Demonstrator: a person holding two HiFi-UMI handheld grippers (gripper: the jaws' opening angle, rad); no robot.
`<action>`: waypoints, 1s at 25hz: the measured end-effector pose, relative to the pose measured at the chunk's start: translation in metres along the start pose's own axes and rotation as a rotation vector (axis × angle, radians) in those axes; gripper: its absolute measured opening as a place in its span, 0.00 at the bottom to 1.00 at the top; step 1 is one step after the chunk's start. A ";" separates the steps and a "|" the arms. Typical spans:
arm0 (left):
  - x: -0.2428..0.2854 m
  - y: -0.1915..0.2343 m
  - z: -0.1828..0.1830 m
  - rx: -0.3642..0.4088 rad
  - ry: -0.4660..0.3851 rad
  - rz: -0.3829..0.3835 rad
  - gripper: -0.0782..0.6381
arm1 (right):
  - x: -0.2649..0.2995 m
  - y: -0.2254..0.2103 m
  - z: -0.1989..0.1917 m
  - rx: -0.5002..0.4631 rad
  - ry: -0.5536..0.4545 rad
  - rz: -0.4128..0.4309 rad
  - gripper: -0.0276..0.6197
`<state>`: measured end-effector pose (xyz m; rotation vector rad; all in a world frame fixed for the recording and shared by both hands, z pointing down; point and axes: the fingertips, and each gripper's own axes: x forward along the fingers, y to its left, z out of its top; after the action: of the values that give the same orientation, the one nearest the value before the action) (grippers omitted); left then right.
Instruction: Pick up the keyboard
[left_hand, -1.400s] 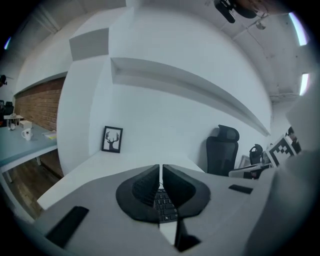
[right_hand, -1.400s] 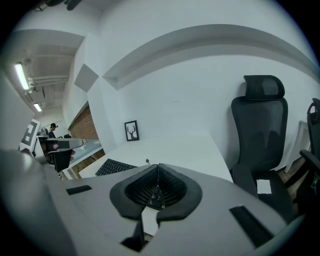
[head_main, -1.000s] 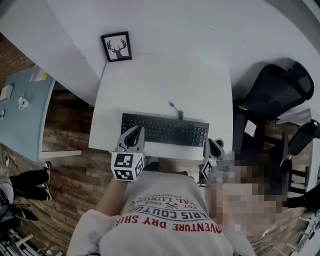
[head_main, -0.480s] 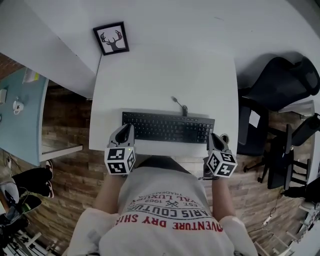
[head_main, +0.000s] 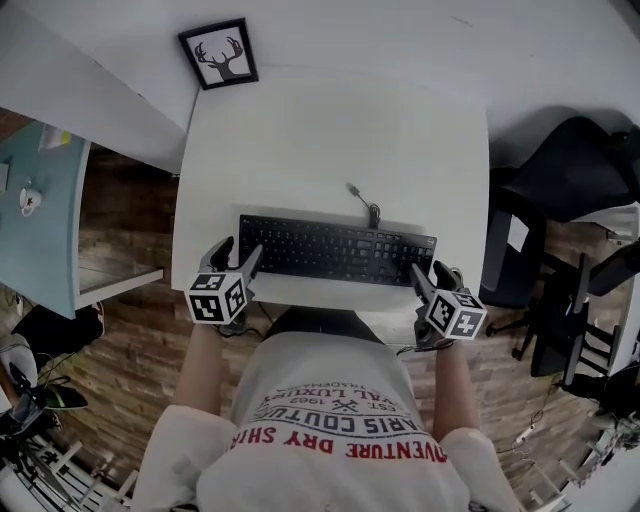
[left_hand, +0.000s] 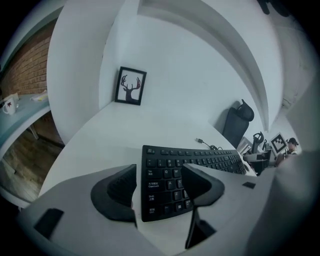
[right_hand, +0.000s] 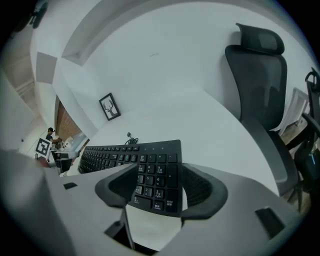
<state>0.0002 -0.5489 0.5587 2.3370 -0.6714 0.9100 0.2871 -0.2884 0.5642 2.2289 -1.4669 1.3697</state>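
Observation:
A black keyboard lies flat near the front edge of the white table, its cable running off the back. My left gripper sits at the keyboard's left end with its jaws opening. In the left gripper view that end of the keyboard lies between the spread fingers, which do not press on it. My right gripper is at the right end, jaws also opening. The number-pad corner lies between its fingers, untouched.
A framed deer picture leans at the table's back left corner. A black office chair stands to the right of the table. A teal side table with small items is at the left. The person's torso is close to the table's front edge.
Both grippers have come down and forward to the keyboard's two ends. Their jaws, shut in the earlier frames, now stand apart around the ends.

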 end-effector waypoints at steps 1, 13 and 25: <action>0.003 0.003 -0.002 -0.015 0.012 -0.005 0.50 | 0.004 -0.001 0.000 0.011 0.011 0.012 0.46; 0.026 0.001 -0.011 -0.062 0.108 -0.064 0.50 | 0.028 -0.005 -0.013 0.006 0.140 0.083 0.50; 0.035 0.001 -0.015 -0.138 0.142 -0.161 0.50 | 0.032 -0.008 -0.014 0.026 0.119 0.127 0.51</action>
<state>0.0151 -0.5489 0.5938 2.1472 -0.4651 0.9161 0.2880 -0.2978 0.5985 2.0611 -1.5811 1.5385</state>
